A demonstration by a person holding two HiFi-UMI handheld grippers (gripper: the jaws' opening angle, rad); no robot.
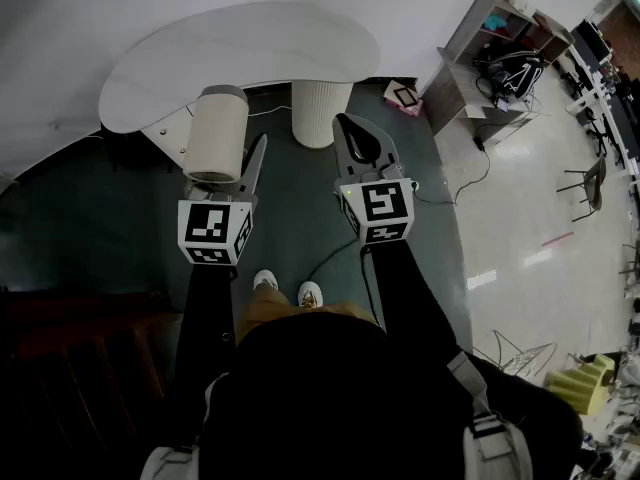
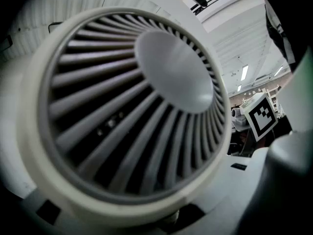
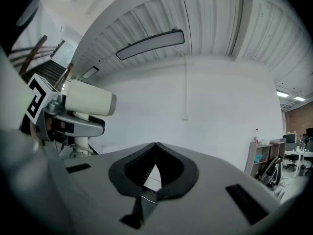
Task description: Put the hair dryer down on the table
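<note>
The hair dryer (image 1: 217, 133) is a cream cylinder held in the air, just off the near edge of the white round table (image 1: 240, 48). My left gripper (image 1: 238, 168) is shut on it from below; one jaw shows beside the barrel and the other is hidden. The dryer's ribbed grille (image 2: 132, 106) fills the left gripper view. In the right gripper view the hair dryer (image 3: 88, 102) sits at the left, atop the left gripper. My right gripper (image 1: 347, 126) is level with it to the right, and its jaws (image 3: 155, 145) are shut on nothing.
A white ribbed pedestal (image 1: 320, 108) carries the table over dark green floor. A cable (image 1: 330, 253) runs along the floor near the person's shoes (image 1: 288, 290). A framed marker (image 1: 405, 96) and a grey shelf unit (image 1: 490, 48) stand at the right.
</note>
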